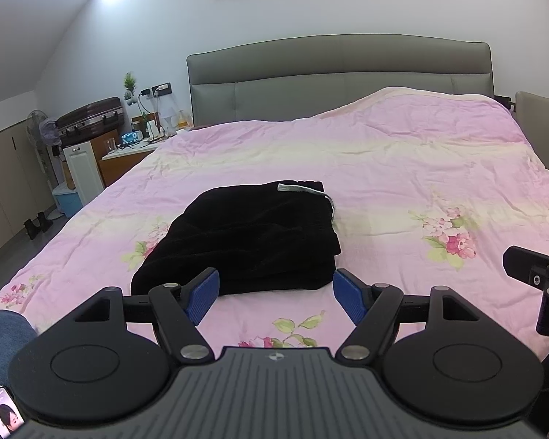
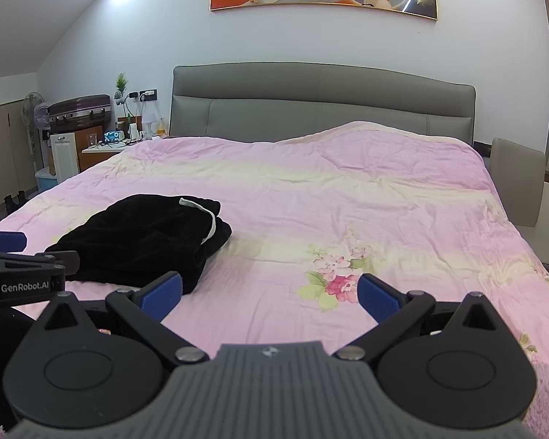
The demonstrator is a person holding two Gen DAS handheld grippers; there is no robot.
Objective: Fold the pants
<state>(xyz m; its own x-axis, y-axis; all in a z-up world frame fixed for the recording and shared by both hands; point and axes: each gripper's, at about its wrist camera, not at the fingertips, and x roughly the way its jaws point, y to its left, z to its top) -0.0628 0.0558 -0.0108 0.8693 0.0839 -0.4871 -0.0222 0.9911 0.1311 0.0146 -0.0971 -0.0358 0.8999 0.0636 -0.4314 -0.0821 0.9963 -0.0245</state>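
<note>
Black pants (image 1: pixel 252 241) lie folded in a compact stack on the pink floral bedspread (image 1: pixel 402 168), with a grey waistband edge at the far end. My left gripper (image 1: pixel 274 292) is open and empty, just in front of the stack's near edge. In the right wrist view the pants (image 2: pixel 146 237) lie to the left. My right gripper (image 2: pixel 271 291) is open and empty over bare bedspread (image 2: pixel 347 201), to the right of the pants. The left gripper's side (image 2: pixel 22 274) shows at the left edge.
A grey padded headboard (image 1: pixel 340 66) stands at the far end of the bed. A nightstand (image 1: pixel 128 153) with cables and small items, a suitcase (image 1: pixel 91 117) and a fan stand left of the bed. A beige chair (image 2: pixel 519 183) stands at the right.
</note>
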